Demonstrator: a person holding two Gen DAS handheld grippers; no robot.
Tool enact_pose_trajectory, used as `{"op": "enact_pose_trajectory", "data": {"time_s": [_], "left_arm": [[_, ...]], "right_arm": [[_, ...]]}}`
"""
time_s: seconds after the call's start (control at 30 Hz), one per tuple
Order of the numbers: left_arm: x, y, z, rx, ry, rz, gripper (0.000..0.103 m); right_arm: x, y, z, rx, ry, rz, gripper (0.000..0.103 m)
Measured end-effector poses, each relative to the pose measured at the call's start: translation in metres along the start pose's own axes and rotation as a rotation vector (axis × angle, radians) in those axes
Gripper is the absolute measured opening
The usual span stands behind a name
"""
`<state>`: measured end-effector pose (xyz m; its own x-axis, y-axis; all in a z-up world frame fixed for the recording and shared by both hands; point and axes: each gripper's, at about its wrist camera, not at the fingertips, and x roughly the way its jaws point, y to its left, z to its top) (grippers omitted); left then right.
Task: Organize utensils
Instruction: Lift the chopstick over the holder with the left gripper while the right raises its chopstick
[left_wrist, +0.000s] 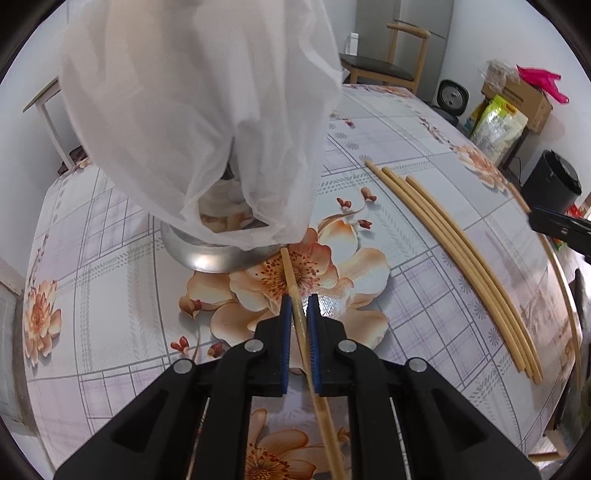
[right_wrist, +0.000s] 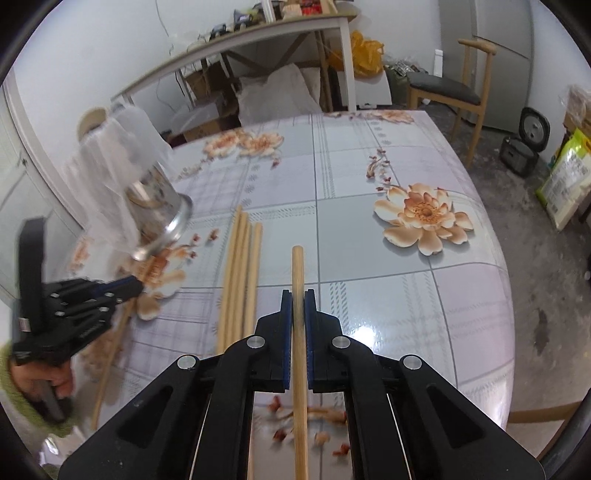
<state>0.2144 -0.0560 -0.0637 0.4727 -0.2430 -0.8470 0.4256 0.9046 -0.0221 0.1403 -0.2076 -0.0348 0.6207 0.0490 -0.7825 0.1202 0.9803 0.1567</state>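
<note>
My left gripper (left_wrist: 299, 301) is clenched on a single chopstick (left_wrist: 295, 291), which runs between my blue pads (left_wrist: 285, 332) and pokes out toward twelve o'clock, its tip reaching the rim of the metal cup (left_wrist: 218, 258) that lies tipped on the flowered tablecloth (left_wrist: 110, 277). A white gauzy bag (left_wrist: 192, 110) drapes over that cup and fills the view from about ten to twelve o'clock. Off at two to four o'clock a row of chopsticks (left_wrist: 461, 254) lies side by side on the cloth, touching one another. My right gripper (right_wrist: 298, 295) is likewise pinched tight on its own chopstick (right_wrist: 298, 273), which sticks straight ahead at twelve o'clock, clear of the table. From that side the row on the cloth (right_wrist: 240, 273) sits at eleven o'clock, just beside my jaws, and my left gripper shows at nine o'clock (right_wrist: 125, 290), held by a hand (right_wrist: 40, 380) in a green sleeve (right_wrist: 22, 406), with the cup and bag above it
</note>
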Motion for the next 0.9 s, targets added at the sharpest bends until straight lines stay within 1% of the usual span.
{"op": "enact_pose_trajectory", "data": {"time_s": [0.1, 0.23, 0.33, 0.47, 0.53, 0.9], "left_arm": [[-0.002, 0.003, -0.001, -0.024, -0.011, -0.008, 0.006], [-0.005, 0.007, -0.005, -0.040, -0.019, -0.013, 0.006], [-0.012, 0.011, -0.008, -0.063, -0.027, -0.024, 0.006], [-0.031, 0.018, -0.014, -0.075, -0.059, -0.038, 0.006], [-0.043, 0.022, -0.015, -0.088, -0.081, -0.057, 0.006], [-0.124, 0.046, -0.029, -0.137, -0.236, -0.153, 0.006]], "right_arm": [[-0.014, 0.000, 0.001, 0.016, -0.027, 0.022, 0.005], [-0.031, 0.004, 0.002, 0.022, -0.059, 0.056, 0.005], [-0.040, 0.008, 0.003, 0.018, -0.079, 0.067, 0.005], [-0.052, 0.012, 0.004, 0.019, -0.101, 0.094, 0.005], [-0.056, 0.015, 0.005, 0.022, -0.110, 0.111, 0.005], [-0.079, 0.033, 0.010, 0.010, -0.167, 0.165, 0.005]]}}
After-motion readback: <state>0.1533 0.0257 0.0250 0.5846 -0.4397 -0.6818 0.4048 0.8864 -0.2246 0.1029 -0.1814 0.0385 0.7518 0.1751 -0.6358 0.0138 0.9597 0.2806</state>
